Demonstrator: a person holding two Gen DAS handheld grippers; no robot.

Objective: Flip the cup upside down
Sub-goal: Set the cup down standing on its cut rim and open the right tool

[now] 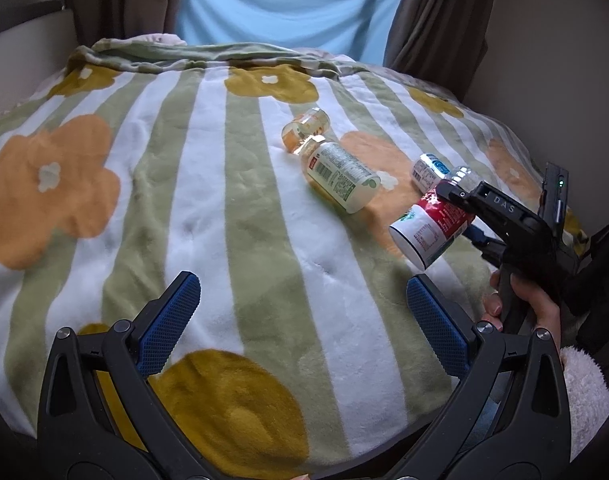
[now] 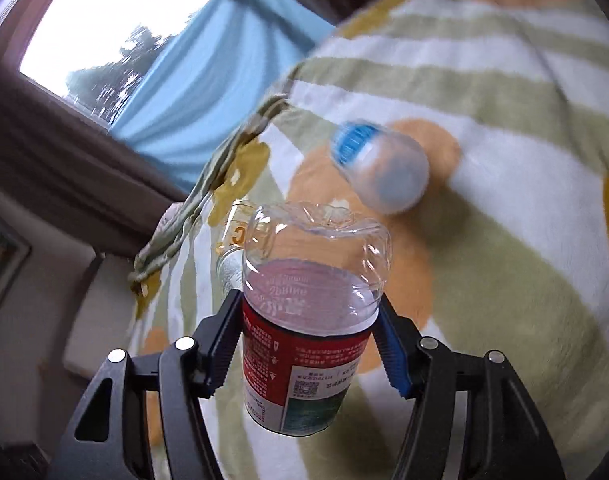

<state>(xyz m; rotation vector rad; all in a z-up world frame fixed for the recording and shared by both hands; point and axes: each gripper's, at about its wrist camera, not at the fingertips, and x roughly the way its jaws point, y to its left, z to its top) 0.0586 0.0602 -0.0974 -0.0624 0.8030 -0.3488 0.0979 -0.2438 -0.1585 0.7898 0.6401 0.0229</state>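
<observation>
My right gripper (image 1: 458, 214) (image 2: 308, 312) is shut on a clear plastic cup with a red and white label (image 1: 426, 230) (image 2: 304, 344). The cup hangs tilted above the flowered blanket (image 1: 224, 200), its labelled end low and to the left in the left wrist view. In the right wrist view its clear moulded base points away from the camera. My left gripper (image 1: 304, 284) is open over the blanket, nothing between its blue pads (image 1: 168, 324). It is well apart from the cup.
Other cups lie on their sides on the blanket: a green-labelled one (image 1: 340, 176), an orange-labelled one (image 1: 306, 128) behind it, and a blue-labelled one (image 1: 428, 170) (image 2: 378, 168) just beyond the held cup. A hand (image 1: 532, 308) holds the right gripper. Curtains and a window stand behind the bed.
</observation>
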